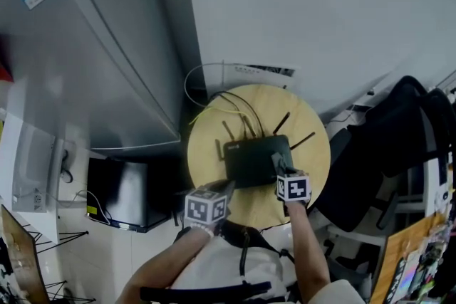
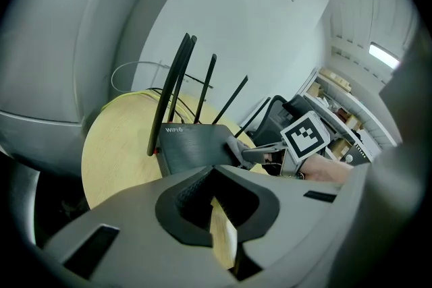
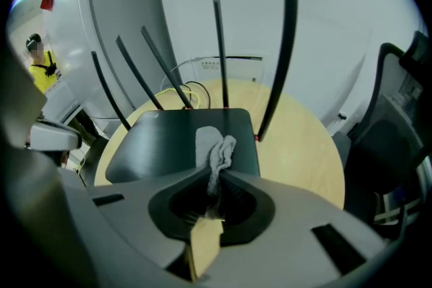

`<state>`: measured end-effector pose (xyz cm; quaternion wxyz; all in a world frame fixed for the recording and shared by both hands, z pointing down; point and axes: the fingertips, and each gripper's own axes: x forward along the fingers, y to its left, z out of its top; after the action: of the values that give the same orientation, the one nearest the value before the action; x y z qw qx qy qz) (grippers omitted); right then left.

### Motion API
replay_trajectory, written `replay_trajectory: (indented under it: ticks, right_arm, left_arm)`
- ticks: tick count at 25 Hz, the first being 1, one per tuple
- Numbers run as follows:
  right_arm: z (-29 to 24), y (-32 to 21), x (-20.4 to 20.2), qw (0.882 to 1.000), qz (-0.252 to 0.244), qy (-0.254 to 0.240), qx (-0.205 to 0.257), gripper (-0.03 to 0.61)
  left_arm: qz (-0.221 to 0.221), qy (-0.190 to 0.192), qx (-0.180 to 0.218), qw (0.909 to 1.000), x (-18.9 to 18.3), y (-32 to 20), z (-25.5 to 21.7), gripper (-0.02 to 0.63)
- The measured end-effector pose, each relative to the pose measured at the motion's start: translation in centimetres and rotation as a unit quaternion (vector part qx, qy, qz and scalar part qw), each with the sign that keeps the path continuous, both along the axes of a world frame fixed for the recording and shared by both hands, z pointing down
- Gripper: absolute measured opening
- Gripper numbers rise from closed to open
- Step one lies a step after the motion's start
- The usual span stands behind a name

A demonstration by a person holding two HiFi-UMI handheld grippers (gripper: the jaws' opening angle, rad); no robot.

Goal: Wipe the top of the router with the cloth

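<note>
Grey crumpled cloth [image 3: 216,150] pinched between right gripper [image 3: 214,179] jaws, lying on near top edge of flat black antennaed router [image 3: 165,141] on round wooden table [image 3: 300,145]; left gripper [image 2: 212,177] pressed together, empty, just beside router.

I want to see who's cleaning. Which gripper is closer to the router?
Right. The right gripper holds the cloth on top of the router; the left gripper hangs off its near corner.

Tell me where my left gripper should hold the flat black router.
Likely its thin near-left edge, from the person's side: the flat black router lies level, antennas stand along its far edge, and the right gripper holds the grey cloth on its right half.
</note>
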<state>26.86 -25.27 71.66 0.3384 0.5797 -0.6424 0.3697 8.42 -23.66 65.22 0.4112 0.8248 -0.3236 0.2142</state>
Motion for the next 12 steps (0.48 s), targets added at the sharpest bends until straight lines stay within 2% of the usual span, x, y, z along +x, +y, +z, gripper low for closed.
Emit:
replay_trajectory:
  ticks: [8, 12]
  right_arm:
    - [-0.4, 1.8, 5.3, 0.998, 0.054, 0.018, 0.003, 0.037]
    - [-1.0, 2.6, 6.1, 0.998, 0.067, 0.018, 0.010, 0.037]
  left_arm:
    - [0.012, -0.001, 0.000, 0.9999, 0.6, 0.1, -0.1, -0.002]
    - [0.004, -0.003, -0.002, 1.0000, 0.1, 0.0, -0.2, -0.002]
